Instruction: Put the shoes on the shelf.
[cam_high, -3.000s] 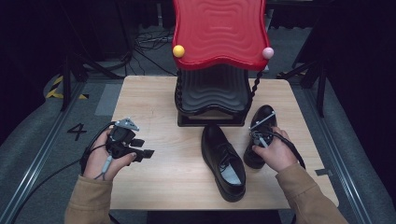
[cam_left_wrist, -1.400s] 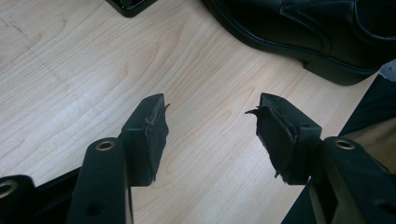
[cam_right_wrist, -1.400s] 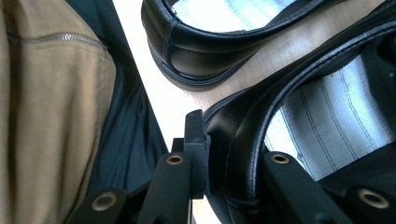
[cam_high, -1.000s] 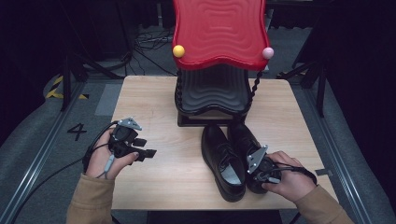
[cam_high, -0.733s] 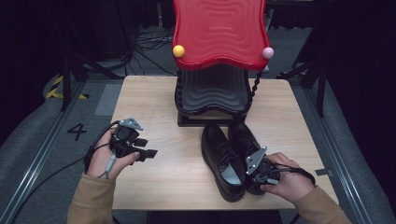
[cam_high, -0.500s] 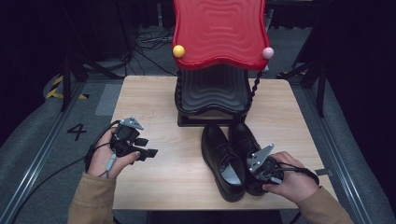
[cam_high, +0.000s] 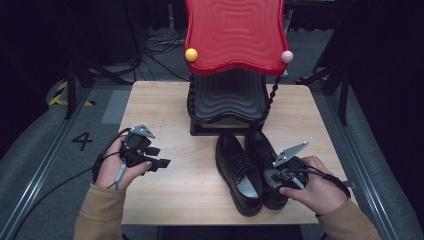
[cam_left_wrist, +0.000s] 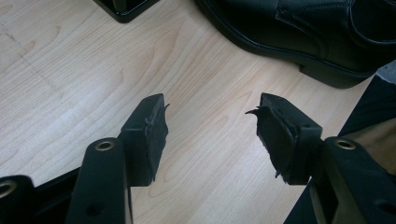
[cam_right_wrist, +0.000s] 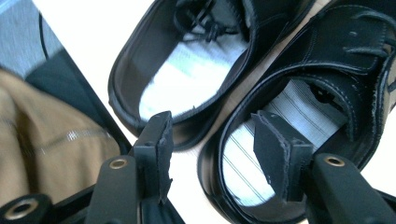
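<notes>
Here the right claw (cam_right_wrist: 210, 140) sat released over the heel of the right black dress shoe (cam_high: 265, 165).

Its jaws stood apart astride that shoe's heel rim, one inside over the striped insole (cam_right_wrist: 261, 154), one in the gap beside the left black dress shoe (cam_high: 237, 172). Both shoes lay side by side on the wooden surface (cam_high: 165, 105), toes near the black stand (cam_high: 227, 100) under a red wavy board (cam_high: 235, 32). The left claw (cam_left_wrist: 210, 126) hovered released, well apart, over bare wood.
</notes>
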